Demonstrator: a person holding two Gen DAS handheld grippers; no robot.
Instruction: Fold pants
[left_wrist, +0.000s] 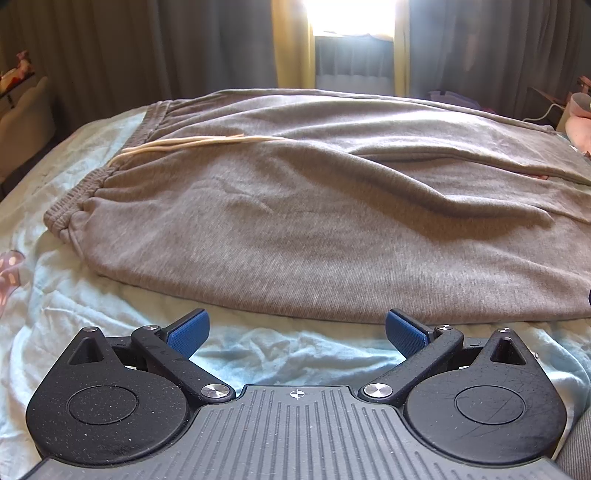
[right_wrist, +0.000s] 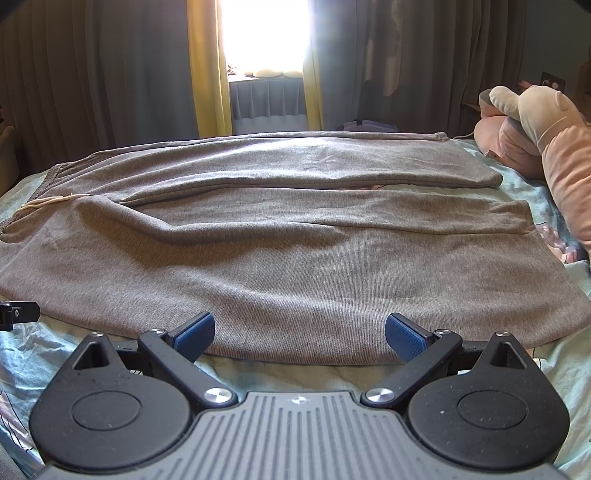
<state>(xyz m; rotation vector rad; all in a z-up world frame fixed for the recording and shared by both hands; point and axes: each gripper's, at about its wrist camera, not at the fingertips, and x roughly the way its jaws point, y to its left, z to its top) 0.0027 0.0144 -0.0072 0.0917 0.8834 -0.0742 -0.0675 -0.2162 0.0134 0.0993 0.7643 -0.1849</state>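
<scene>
Grey sweatpants (left_wrist: 314, 221) lie flat across the bed, waistband (left_wrist: 85, 192) with a cream drawstring (left_wrist: 184, 144) at the left, legs running right. In the right wrist view the pants (right_wrist: 277, 251) show both legs side by side, cuffs at the right. My left gripper (left_wrist: 295, 332) is open and empty, just short of the pants' near edge. My right gripper (right_wrist: 299, 334) is open and empty, its blue pads (right_wrist: 404, 338) at the near edge of the near leg.
The bed has a light blue sheet (left_wrist: 266, 350). A pink and grey plush toy (right_wrist: 535, 125) lies at the right beside the cuffs. Grey and yellow curtains (right_wrist: 207, 74) and a bright window stand behind the bed. Part of the left gripper (right_wrist: 16, 312) shows at the left edge.
</scene>
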